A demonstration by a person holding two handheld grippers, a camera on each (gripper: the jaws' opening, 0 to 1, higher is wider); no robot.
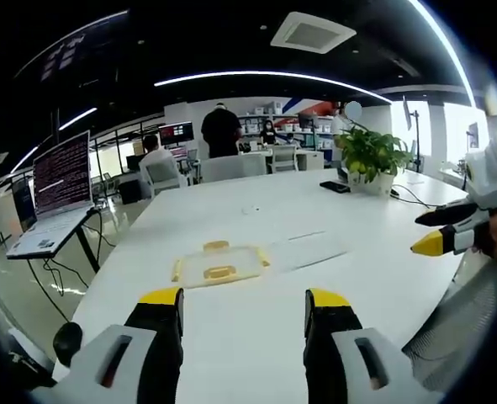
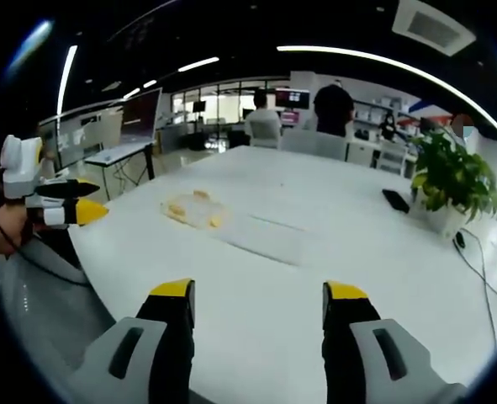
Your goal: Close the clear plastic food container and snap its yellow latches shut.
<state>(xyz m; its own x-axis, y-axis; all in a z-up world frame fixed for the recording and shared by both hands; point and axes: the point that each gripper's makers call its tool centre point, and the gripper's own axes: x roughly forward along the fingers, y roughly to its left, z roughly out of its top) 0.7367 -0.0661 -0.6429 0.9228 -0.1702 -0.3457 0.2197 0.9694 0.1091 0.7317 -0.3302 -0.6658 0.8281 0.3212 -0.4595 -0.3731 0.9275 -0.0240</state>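
Nearest in the left gripper view, the left gripper (image 1: 244, 307) rises from the bottom edge with its yellow-tipped jaws spread wide, nothing between them, touching nothing. Same story in the right gripper view: the right gripper (image 2: 261, 303) stands at the bottom edge, jaws wide apart and empty. Both look held back at the table's near edge, lined up on the work, which I'd read as the approach not yet begun.

Just past the left jaws, a little left of centre in the left gripper view, the clear container (image 1: 220, 264) sits flat on the white table (image 1: 256, 345), well apart from both grippers. Its yellow latches (image 1: 217, 246) stick out around the rim, apparently unsnapped; whether the lid is seated I cannot tell. In the right gripper view it lies left of centre. Beside it lies a clear flat sheet (image 1: 309, 249), perhaps a sleeve.

At the right edge of the left gripper view the right gripper comes in, held in a hand.

Farther back: a potted plant (image 1: 372, 156) at upper right with a dark phone (image 1: 335, 187) beside it, a laptop (image 1: 55, 198) on a stand at left, and people (image 1: 221, 130) at desks along the top.
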